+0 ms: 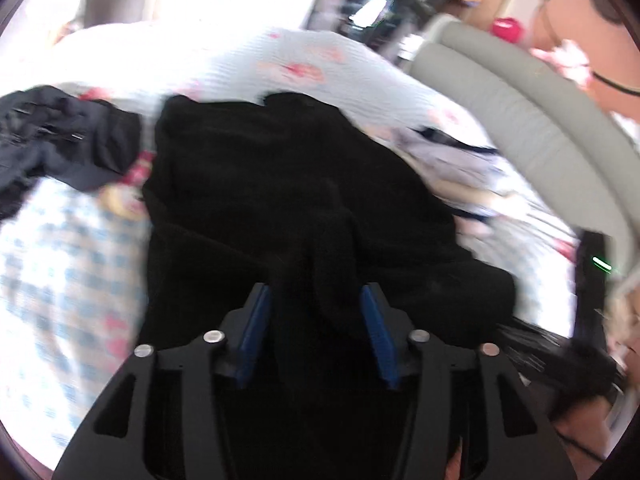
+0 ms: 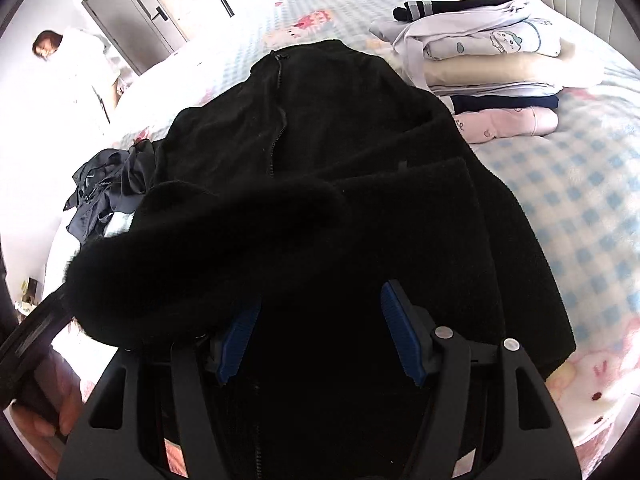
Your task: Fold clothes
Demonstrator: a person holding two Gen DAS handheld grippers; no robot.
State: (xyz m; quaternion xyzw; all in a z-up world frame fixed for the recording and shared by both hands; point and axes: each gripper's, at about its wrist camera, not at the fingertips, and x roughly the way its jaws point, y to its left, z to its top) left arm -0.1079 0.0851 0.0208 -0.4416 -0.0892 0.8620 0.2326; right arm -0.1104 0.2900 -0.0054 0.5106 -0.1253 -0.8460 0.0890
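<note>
Both tools, left tool [image 1: 316, 300] and right tool [image 2: 320, 300], hover with jaws wide over the black fleece jacket [image 2: 320, 128], spread on the bed [image 2: 580, 200] for folding.

Blurred throughout. Left gripper [image 1: 316, 300] low in frame, blue pads [image 1: 256, 332] standing apart, a ridge of black fleece jacket [image 1: 280, 184] rising between them without either pad visibly pressing on it. Jacket spread over a blue-checked blanket [image 1: 64, 256] printed with pink figures. Crumpled dark garment [image 1: 60, 140] at upper left, just beside the jacket. Pale folded clothes [image 1: 452, 160] to the right, then a grey padded headboard [image 1: 520, 120]. Part of a person [image 1: 576, 12] at upper right.
</note>
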